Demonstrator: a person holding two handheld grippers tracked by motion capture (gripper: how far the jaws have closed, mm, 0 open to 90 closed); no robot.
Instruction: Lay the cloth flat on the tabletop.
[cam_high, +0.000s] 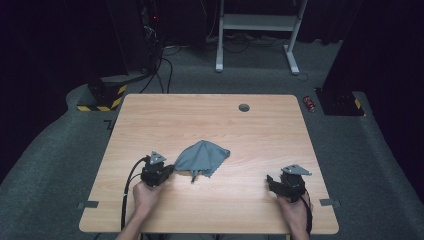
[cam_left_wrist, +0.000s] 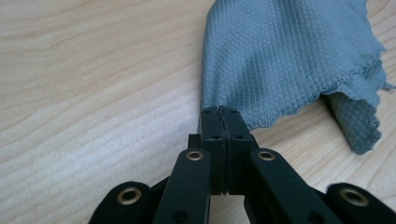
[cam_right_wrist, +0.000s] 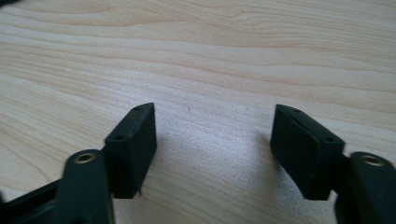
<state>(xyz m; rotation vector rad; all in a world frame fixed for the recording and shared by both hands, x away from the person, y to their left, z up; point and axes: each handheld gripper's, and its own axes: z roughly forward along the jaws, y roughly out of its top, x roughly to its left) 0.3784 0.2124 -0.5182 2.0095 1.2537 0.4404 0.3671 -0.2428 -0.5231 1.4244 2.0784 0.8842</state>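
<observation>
A grey-blue waffle-weave cloth (cam_high: 202, 157) lies crumpled on the wooden table (cam_high: 200, 115), a little left of centre. My left gripper (cam_high: 171, 169) sits at the cloth's left corner. In the left gripper view its jaws stand pressed together (cam_left_wrist: 219, 112) with the edge of the cloth (cam_left_wrist: 280, 60) pinched between them, and the rest fans out ahead. My right gripper (cam_high: 270, 180) rests near the table's front right, well apart from the cloth. Its jaws stand wide apart (cam_right_wrist: 215, 140) over bare wood with nothing between them.
A round cable hole (cam_high: 244, 107) sits near the table's far edge. Beyond the table are a white desk frame (cam_high: 257, 22), a yellow-and-black striped base (cam_high: 102, 97) and a red can (cam_high: 310, 103) on the carpet. Grey tape tabs (cam_high: 327, 202) mark the front corners.
</observation>
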